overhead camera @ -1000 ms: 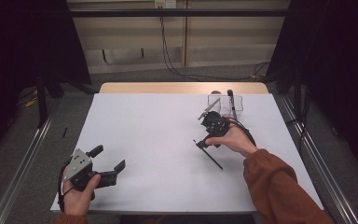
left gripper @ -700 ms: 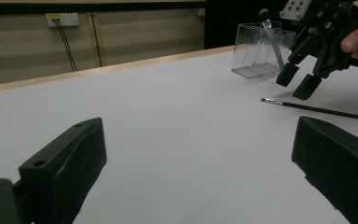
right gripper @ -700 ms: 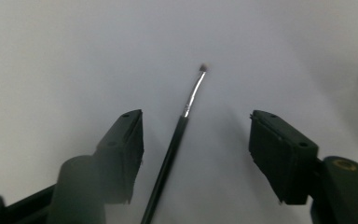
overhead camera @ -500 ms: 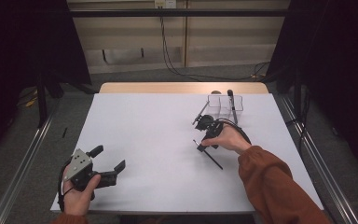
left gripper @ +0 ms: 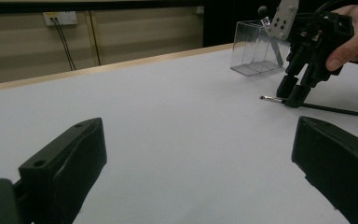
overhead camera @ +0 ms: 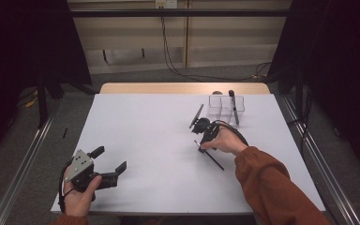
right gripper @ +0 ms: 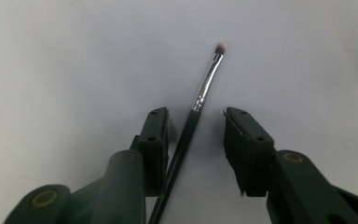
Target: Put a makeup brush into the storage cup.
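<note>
At table centre-right, toward three o'clock in the high view, we list the following.

Brush [right gripper: 204, 91]: slim, black handle, silver ferrule, pale tip. It lies flat on the white table [overhead camera: 159, 140], tip pointing to about one o'clock in the right gripper view. In the left gripper view we see its handle [left gripper: 326, 109] trailing out past the right gripper's tips.

Right gripper [right gripper: 196, 140]: lowered over the brush, jaws parted to a moderate gap with the handle between them. The handle lies close against the jaw at the view's left; the other jaw stands clear of it. We judge nothing is clamped yet.

Left gripper [overhead camera: 108, 164]: held at seven o'clock on the table, well apart from the work, jaws spread wide, holding nothing.

Box [overhead camera: 226, 108]: clear, divided, at one o'clock on the table, just beyond the right gripper. One dark tool [overhead camera: 233, 107] already stands in it, leaning.

Progress, as we judge it: one item appears stowed; the brush is reached and straddled but not gripped. Left to do, we suppose: close on the handle, lift, carry it to the box and drop it in. The thin handle sitting off-centre in the gap may roll or slip as the jaws close.
</note>
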A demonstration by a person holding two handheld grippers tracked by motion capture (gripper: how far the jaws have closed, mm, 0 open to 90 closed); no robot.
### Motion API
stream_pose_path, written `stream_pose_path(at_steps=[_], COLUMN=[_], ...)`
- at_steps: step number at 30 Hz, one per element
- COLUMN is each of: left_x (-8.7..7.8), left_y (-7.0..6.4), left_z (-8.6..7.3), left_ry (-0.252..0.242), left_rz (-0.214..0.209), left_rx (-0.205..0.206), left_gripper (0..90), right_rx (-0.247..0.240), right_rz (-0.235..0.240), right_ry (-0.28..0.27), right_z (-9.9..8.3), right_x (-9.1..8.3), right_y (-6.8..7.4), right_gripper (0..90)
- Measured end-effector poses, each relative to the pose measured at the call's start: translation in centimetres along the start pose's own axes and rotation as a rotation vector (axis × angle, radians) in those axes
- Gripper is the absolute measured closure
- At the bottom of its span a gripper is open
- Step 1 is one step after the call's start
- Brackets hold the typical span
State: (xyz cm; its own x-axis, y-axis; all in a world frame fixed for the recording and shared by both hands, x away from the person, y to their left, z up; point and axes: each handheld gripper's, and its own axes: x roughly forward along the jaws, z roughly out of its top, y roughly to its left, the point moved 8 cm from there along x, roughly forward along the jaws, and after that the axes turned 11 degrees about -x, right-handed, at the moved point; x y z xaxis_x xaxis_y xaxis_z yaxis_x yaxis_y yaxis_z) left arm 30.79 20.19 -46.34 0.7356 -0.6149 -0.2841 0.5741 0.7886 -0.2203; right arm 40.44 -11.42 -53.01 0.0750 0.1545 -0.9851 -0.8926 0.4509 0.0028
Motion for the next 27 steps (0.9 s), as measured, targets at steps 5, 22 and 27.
stream_pose_path(at_steps=[5, 22, 27], left_x=[-0.03, -0.04, -0.07], left_y=[0.03, 0.04, 0.08], left_z=[-0.01, -0.05, -0.06], left_ry=[0.002, 0.007, 0.008], left_rz=[0.001, -0.001, 0.001], left_rx=[0.001, 0.002, 0.003], left_gripper=[3.1, 3.1, 3.1], right_rx=[0.011, 0.045, 0.043], right_rz=[-0.003, -0.007, 0.002], right_ry=[0.018, 0.032, 0.024], right_z=[0.13, 0.05, -0.01], right_x=[0.0, -0.01, -0.05], right_y=[-0.18, -0.47, -0.51], right_gripper=[71.4, 86.7, 86.7])
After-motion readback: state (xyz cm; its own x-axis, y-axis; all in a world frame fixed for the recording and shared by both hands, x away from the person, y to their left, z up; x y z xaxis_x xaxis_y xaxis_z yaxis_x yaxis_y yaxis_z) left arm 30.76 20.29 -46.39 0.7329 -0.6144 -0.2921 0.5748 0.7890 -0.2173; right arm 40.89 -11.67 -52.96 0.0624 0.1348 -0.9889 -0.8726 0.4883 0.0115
